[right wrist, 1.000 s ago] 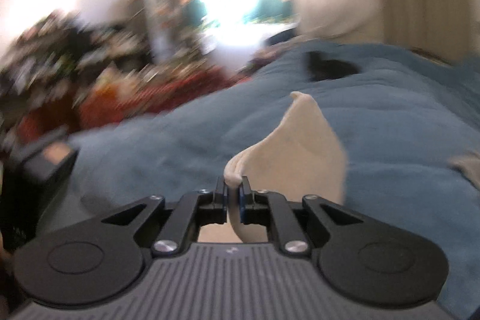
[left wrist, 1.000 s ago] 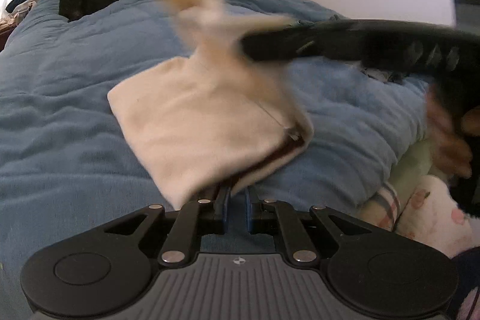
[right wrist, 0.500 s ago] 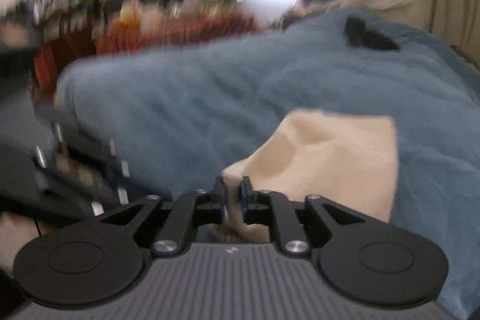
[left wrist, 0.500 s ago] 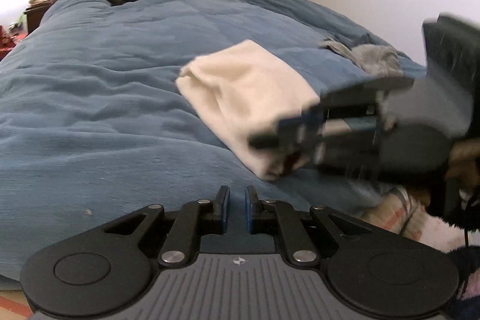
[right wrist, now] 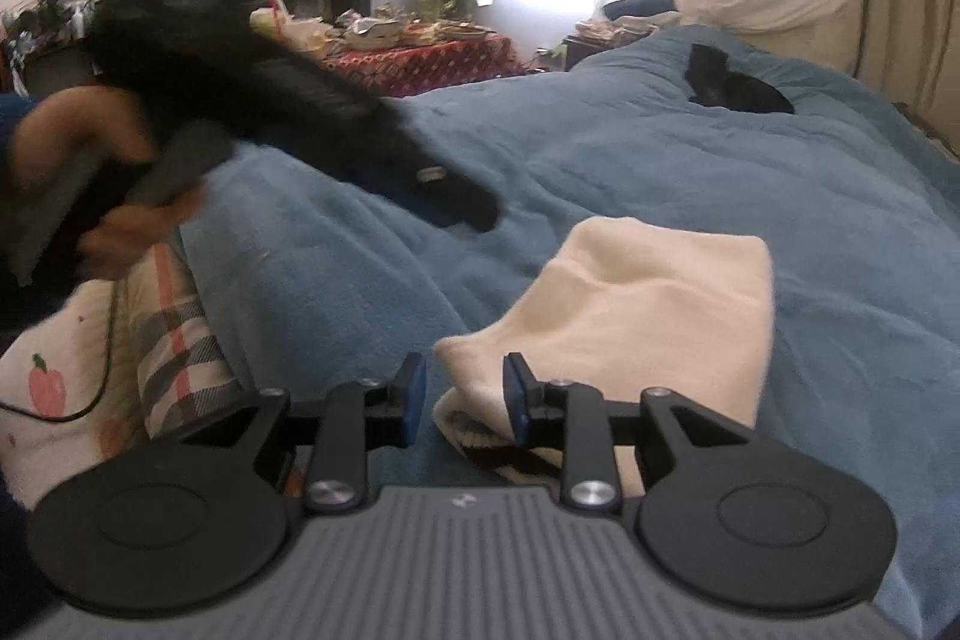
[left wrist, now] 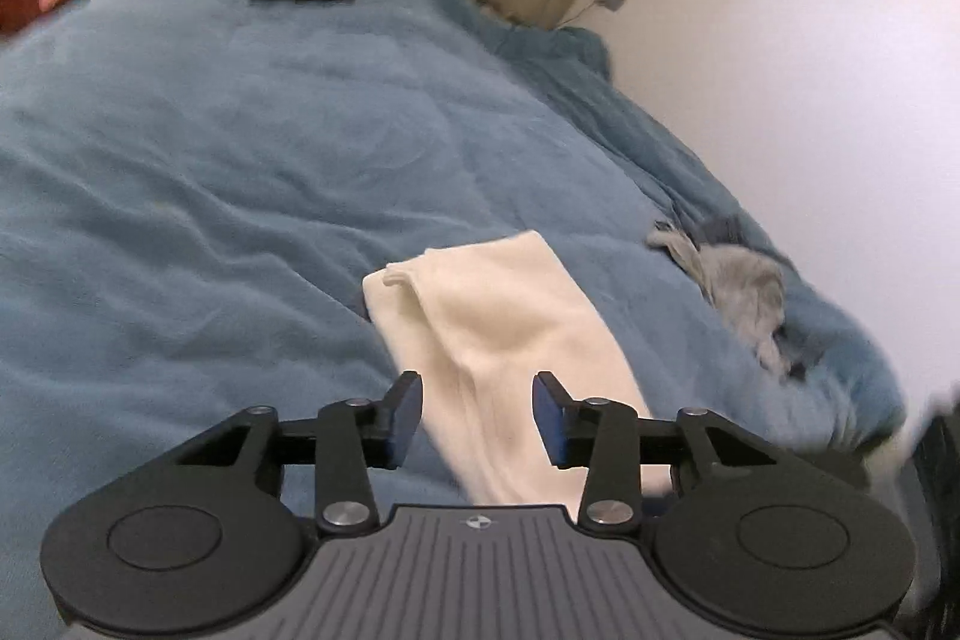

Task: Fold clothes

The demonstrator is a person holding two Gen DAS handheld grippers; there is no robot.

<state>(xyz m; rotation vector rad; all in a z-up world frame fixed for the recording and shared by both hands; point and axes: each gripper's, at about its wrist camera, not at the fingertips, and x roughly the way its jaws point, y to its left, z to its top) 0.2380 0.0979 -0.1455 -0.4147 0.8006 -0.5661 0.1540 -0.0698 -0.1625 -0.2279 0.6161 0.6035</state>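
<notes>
From the left wrist, the left gripper (left wrist: pixel 477 415) is opening, its blue pads clear of the folded cream fabric garment (left wrist: pixel 510 346) lying just ahead on the blue fleece bedspread (left wrist: pixel 240 196); a crumpled grey cloth (left wrist: pixel 741 286) sits near the white wall (left wrist: pixel 810 70). From the right wrist, the right gripper (right wrist: pixel 459 397) is also opening, the garment's near corner between its pads, ungripped; a cluttered red-clothed table (right wrist: pixel 420 61) stands beyond the bed
</notes>
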